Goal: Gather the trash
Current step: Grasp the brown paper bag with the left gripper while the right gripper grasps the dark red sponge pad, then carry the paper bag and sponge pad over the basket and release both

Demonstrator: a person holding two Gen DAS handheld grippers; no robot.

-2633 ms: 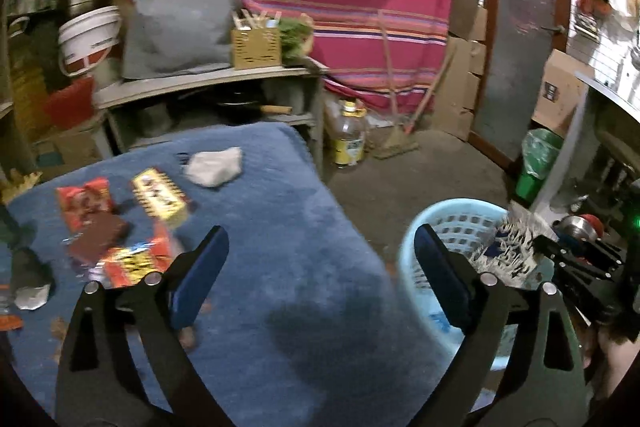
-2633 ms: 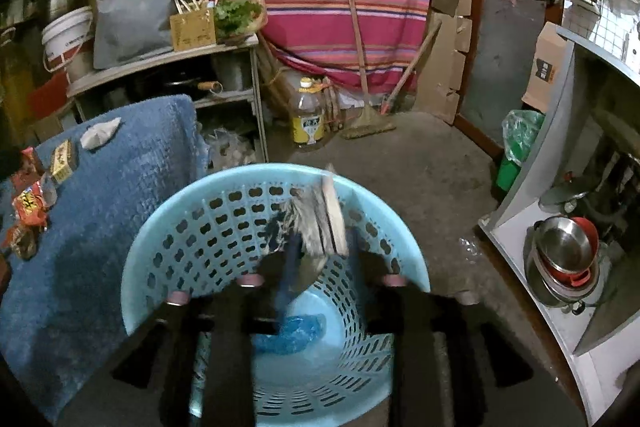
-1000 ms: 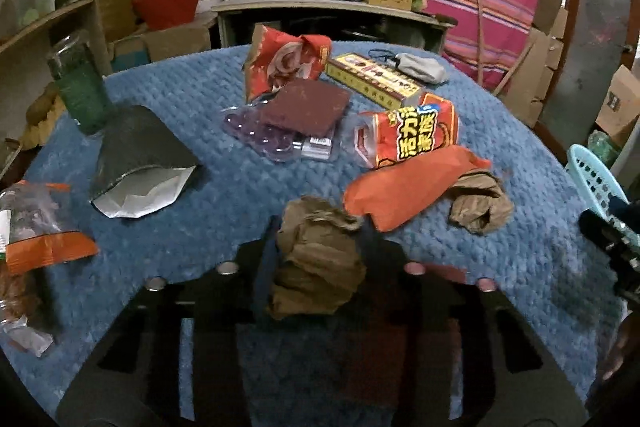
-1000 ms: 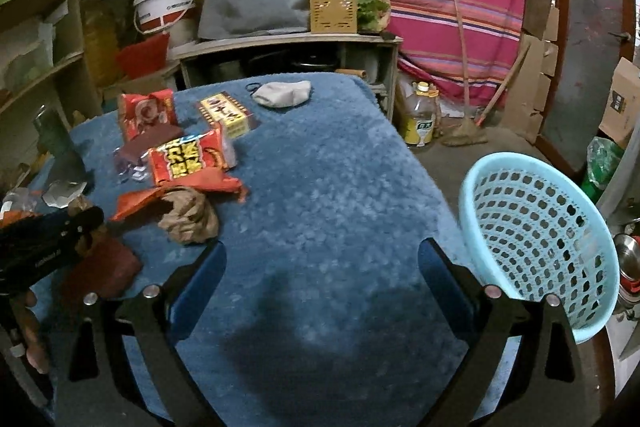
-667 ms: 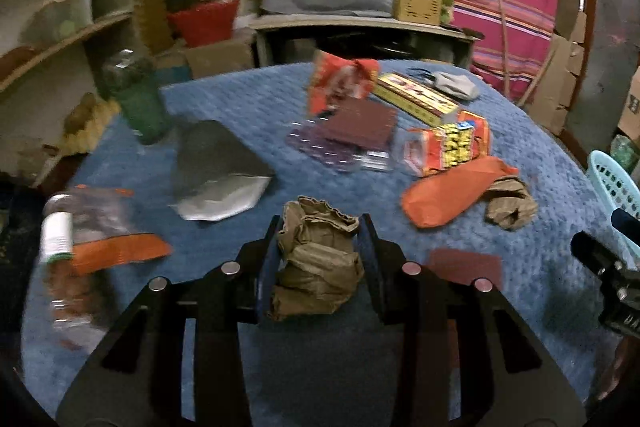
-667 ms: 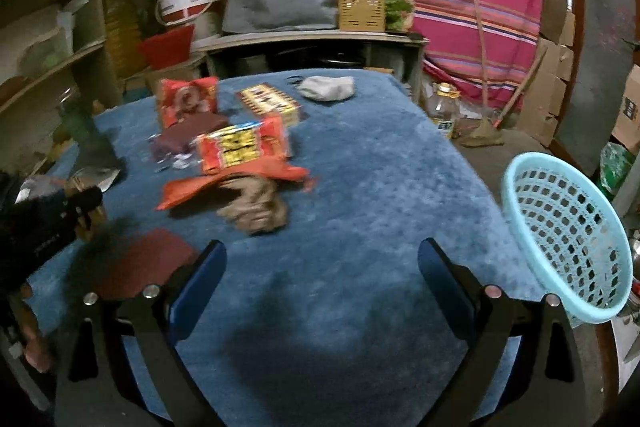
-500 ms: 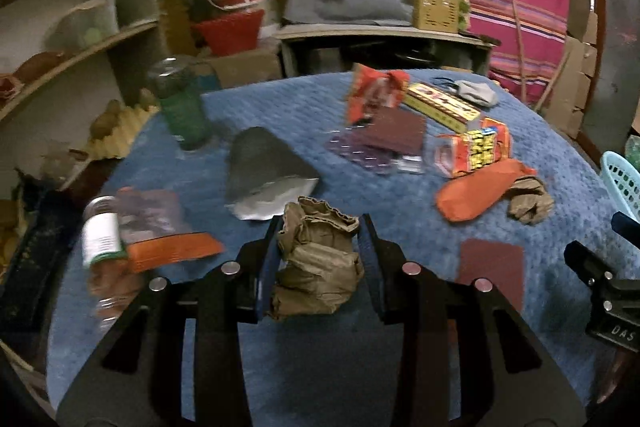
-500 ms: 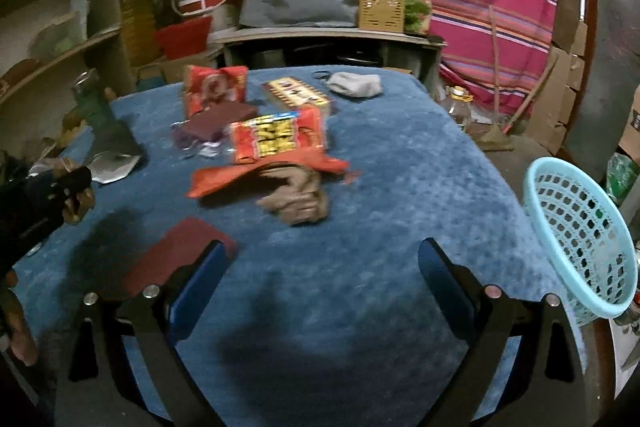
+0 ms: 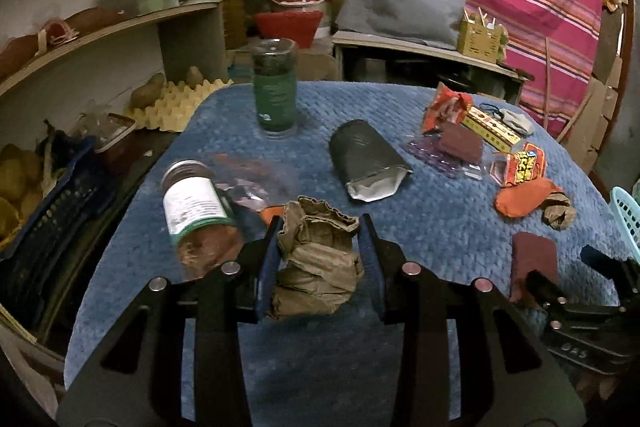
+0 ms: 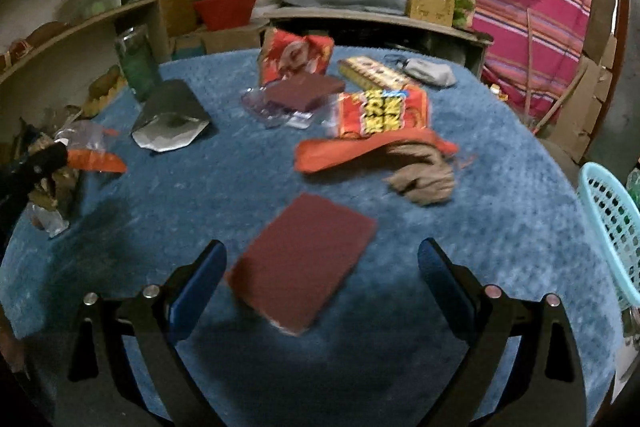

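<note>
My left gripper (image 9: 320, 263) is shut on a crumpled brown paper bag (image 9: 316, 267), held above the blue cloth table (image 9: 420, 219). My right gripper (image 10: 320, 283) stands open, its blue pads on either side of a flat maroon pad (image 10: 304, 259) lying on the cloth. Farther off lie a second crumpled brown paper (image 10: 424, 175), an orange wrapper (image 10: 344, 153), a red-and-yellow snack packet (image 10: 380, 113), a grey foil pouch (image 10: 170, 119) and a red packet (image 10: 296, 57). The light blue basket (image 10: 612, 223) shows at the right edge.
A green glass jar (image 9: 276, 91) stands at the back of the table and a labelled jar (image 9: 196, 211) lies on its side at the left. Shelves with buckets, an egg tray and a dark crate crowd the left. A striped curtain hangs behind.
Both grippers swung left across the table. The left lifted the brown paper bag off the cloth and carried it leftwards; the right, still open, came over the maroon pad while the basket slid to the right edge.
</note>
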